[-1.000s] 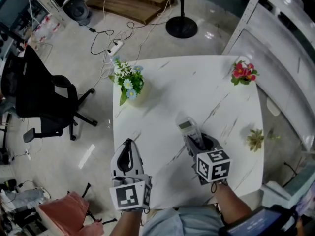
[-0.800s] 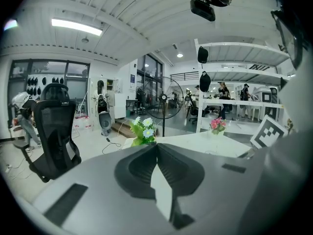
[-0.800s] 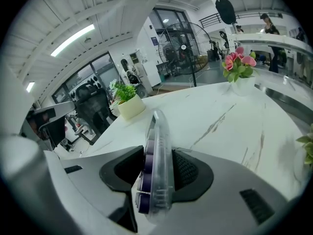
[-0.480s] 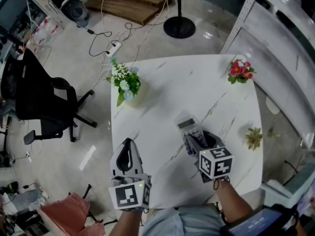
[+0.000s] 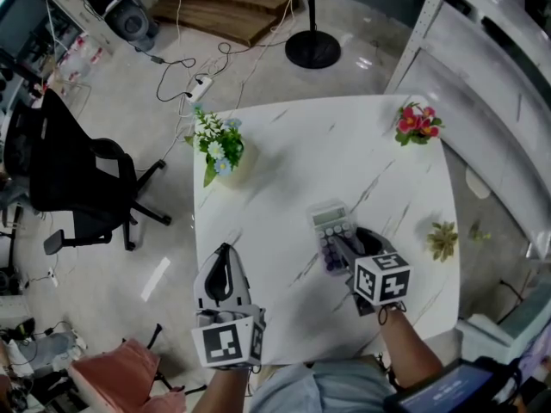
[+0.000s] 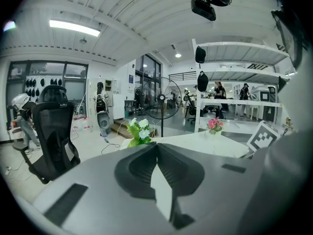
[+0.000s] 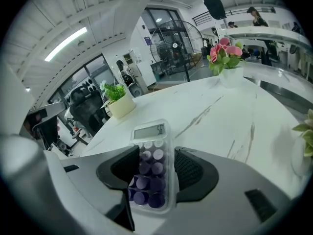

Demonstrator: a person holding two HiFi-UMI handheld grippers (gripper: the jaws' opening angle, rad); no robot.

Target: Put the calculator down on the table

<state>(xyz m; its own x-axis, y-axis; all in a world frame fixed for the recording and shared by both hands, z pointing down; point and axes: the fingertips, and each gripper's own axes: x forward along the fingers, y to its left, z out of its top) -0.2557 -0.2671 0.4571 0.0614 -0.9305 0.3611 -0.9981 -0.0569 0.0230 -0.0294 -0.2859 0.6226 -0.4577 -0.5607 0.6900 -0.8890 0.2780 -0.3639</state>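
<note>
Right tool (image 7: 156, 154) just opened, calculator (image 7: 149, 166) between jaws; digits (image 7: 159, 129) legible only right gripper view. Left tool (image 6: 156, 146) clenched.

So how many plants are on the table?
3. The white flowers stand at the far left corner of the table, the pink flowers at its far right corner, and a small green plant by the right edge. None seems hidden.

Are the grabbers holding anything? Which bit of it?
Nothing is held. The right gripper has jaws that have just been opening; the calculator lies loose between them on the table. The left gripper is shut and empty.
</note>
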